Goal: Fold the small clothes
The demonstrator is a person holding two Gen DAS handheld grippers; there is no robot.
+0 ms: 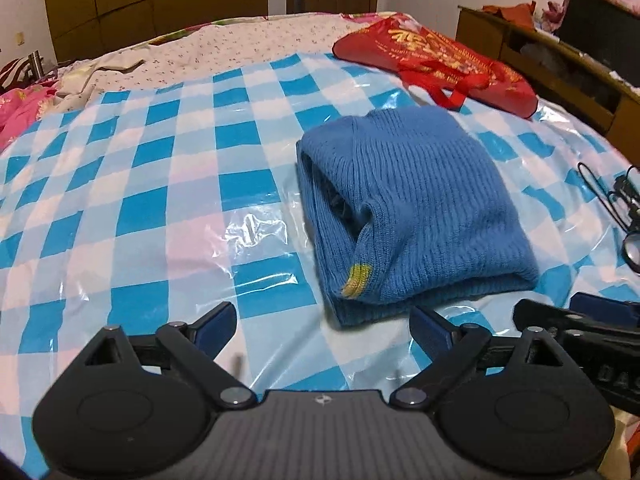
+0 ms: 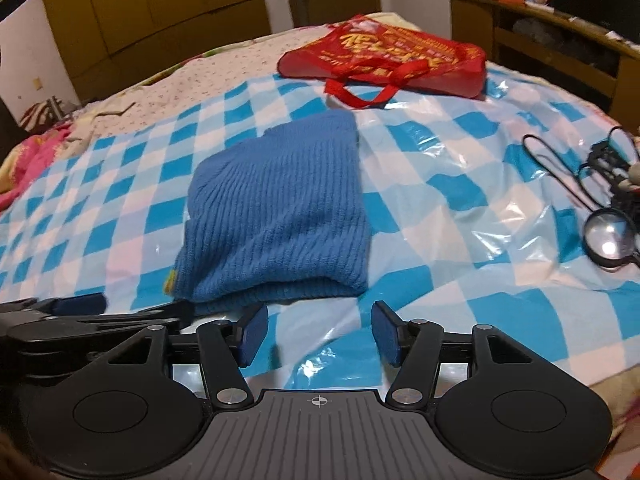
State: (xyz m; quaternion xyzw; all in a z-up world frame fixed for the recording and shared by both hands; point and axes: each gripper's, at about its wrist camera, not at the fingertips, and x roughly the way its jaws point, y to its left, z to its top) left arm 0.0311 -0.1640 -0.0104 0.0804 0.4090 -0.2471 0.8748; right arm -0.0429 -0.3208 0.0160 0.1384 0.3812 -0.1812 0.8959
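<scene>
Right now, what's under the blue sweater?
The folded blue sweater lies on a shiny blue-and-white checked plastic sheet spread over the bed. The checks show all around it. What is right beneath it, or tucked inside its folds, is covered, so I can't tell.

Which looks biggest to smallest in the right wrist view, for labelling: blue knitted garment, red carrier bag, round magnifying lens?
1. Blue knitted garment
2. Red carrier bag, though farther away, so unsure
3. Round magnifying lens

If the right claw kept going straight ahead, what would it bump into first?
Probably the folded blue sweater, near its front right corner. The open right claw might touch the checkered plastic sheet first; depth is unclear.
</scene>
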